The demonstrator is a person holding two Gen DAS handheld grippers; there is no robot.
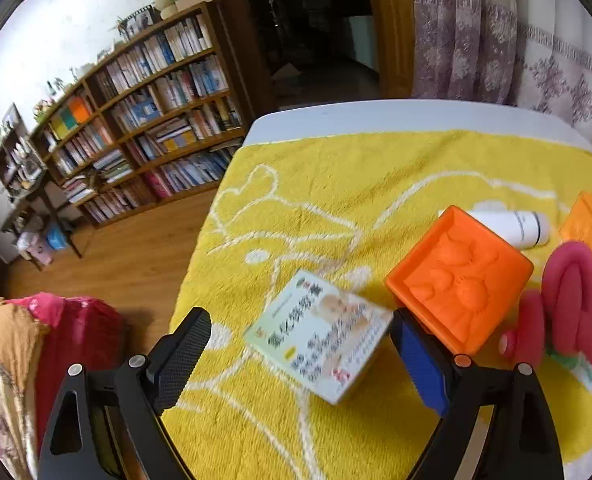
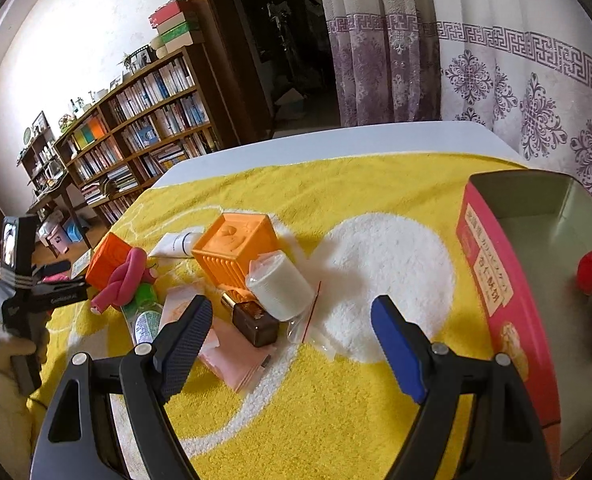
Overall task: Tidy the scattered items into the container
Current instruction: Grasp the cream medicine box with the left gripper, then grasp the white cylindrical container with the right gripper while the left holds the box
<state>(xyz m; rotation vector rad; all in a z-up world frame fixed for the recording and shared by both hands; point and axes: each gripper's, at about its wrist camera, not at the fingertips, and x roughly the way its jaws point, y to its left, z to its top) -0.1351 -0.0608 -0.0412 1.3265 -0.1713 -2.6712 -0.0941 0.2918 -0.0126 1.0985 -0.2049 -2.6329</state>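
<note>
- Left gripper (image 1: 300, 354): jaws apart, empty — a small printed box (image 1: 320, 336) lies between them, lettering blurred.
- Right gripper (image 2: 292, 338): jaws apart over a brown bottle (image 2: 255, 318).
- Red container (image 2: 508, 280): cut off at the right edge.

On the towel (image 2: 336, 420), the box (image 2: 508, 280) sits at the right; left of it lie a roll (image 2: 280, 284), bottle (image 2: 256, 318), cube (image 2: 236, 248) and, farthest, a carton (image 1: 320, 332)
</note>
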